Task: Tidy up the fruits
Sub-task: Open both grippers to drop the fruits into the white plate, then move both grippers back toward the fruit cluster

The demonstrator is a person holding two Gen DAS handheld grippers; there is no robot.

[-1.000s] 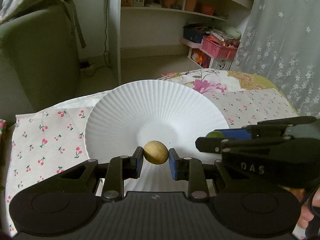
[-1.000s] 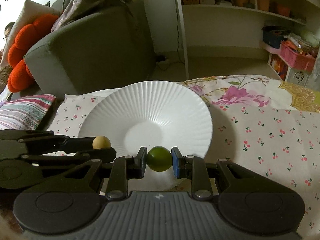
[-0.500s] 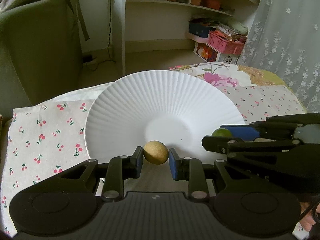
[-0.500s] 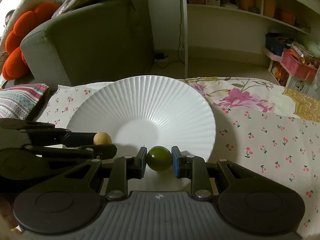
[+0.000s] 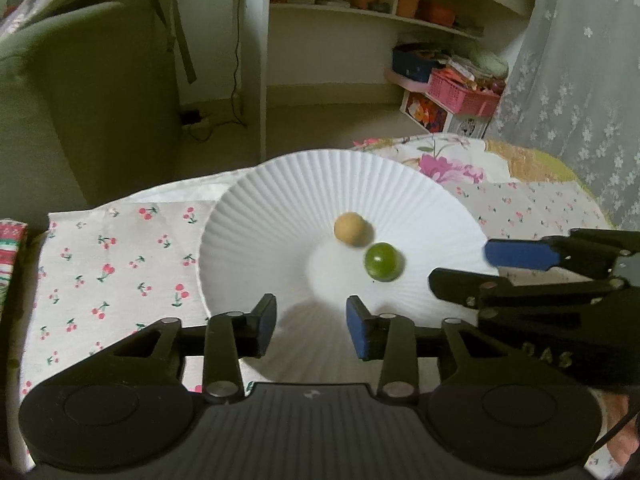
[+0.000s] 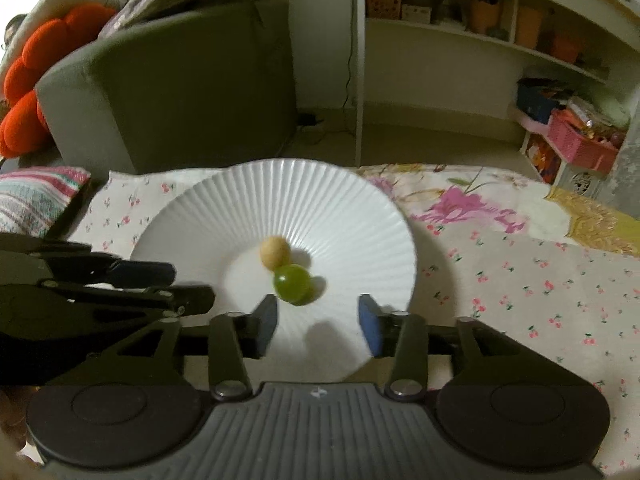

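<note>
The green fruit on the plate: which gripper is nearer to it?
Right. The right gripper sits open just short of the green fruit; the left gripper, open too, is farther back, toward the tan fruit's side.

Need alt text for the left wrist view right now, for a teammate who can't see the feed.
Two small round fruits, a tan fruit and a green fruit, lie side by side in a ribbed white plate on a cherry-print cloth. The open, empty left gripper sits at the plate's near rim, the open right gripper alongside.

Tan fruit apparently touches green fruit on plate.
</note>
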